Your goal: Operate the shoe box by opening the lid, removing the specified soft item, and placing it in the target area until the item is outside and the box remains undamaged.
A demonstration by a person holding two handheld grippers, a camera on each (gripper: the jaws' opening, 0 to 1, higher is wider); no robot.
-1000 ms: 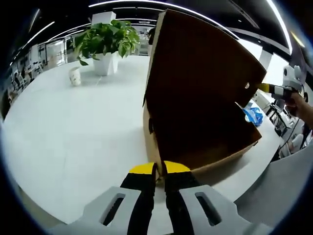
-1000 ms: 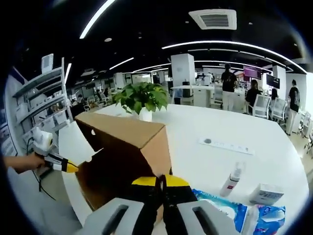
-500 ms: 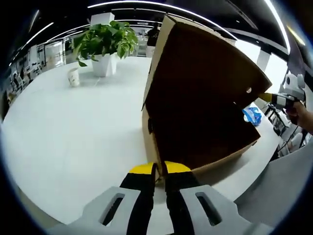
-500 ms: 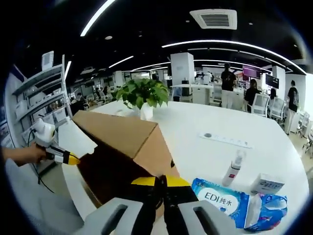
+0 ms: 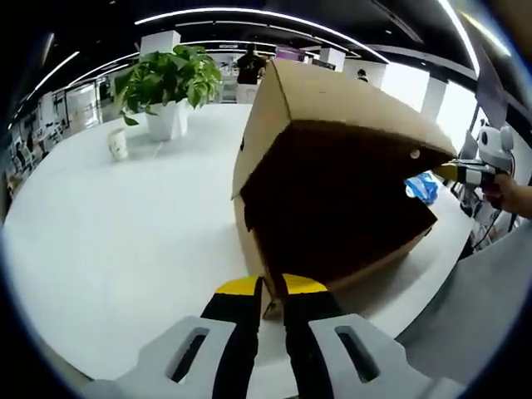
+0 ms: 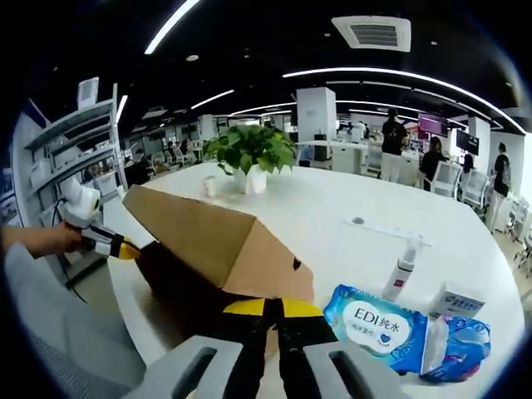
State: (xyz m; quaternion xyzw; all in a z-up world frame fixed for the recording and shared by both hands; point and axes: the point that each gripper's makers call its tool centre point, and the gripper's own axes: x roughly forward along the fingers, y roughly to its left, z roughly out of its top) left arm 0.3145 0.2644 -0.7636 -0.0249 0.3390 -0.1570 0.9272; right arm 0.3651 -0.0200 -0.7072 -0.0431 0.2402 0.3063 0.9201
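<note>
both views close on shoe box (image 5: 332,191) from opposite ends; share box, potted plant (image 6: 248,150).

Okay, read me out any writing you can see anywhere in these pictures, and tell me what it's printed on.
"EDI 纯水": on the blue wet-wipe pack lying on the white table, in the right gripper view.
Small white carton beside the pack: print too small to read.
White spray bottle: label too small to read.
Cardboard shoe box: no writing seen on its faces.
Distant wall screens: blurred, unreadable.
</note>
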